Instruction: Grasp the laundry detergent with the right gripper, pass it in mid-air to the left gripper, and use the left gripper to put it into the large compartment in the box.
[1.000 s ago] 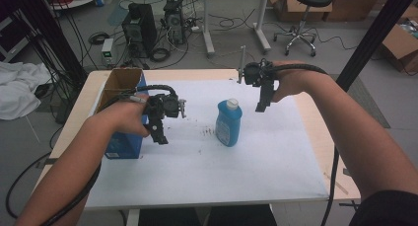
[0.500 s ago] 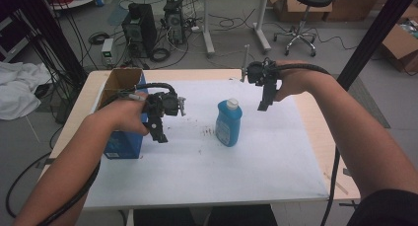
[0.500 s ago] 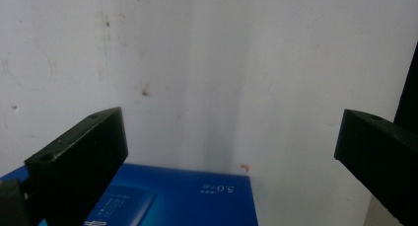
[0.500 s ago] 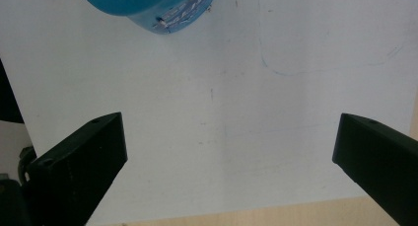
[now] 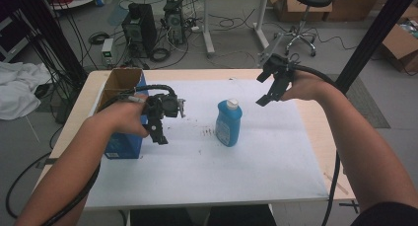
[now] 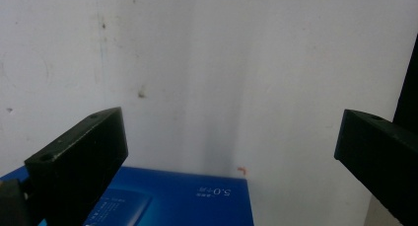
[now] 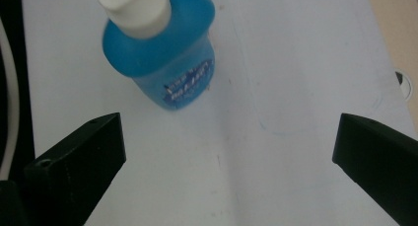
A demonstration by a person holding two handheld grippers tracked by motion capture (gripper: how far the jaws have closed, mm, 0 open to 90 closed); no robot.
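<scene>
A blue bottle with a white cap (image 5: 228, 121) stands upright near the middle of the white sheet (image 5: 207, 167). In the right gripper view the bottle (image 7: 162, 63) lies ahead and to the left of the jaws, apart from them. My right gripper (image 5: 264, 89) hovers above the sheet to the bottle's right, open and holding nothing (image 7: 229, 137). My left gripper (image 5: 159, 131) hangs beside a blue box (image 5: 121, 142) at the sheet's left edge, pointing down. Its jaws are wide open (image 6: 231, 132) over the sheet, with the box top (image 6: 187, 201) just below them.
The blue box has an open brown cardboard top (image 5: 118, 85). Bare wooden table (image 5: 320, 132) borders the sheet on the right. Beyond the far edge are computer towers (image 5: 140, 21), cables and an office chair (image 5: 308, 9). A black post (image 5: 374, 38) rises at the right.
The right gripper has drifted slightly to the right, away from the bottle, and its jaws now look more spread. The left gripper has dipped a little beside the box.
</scene>
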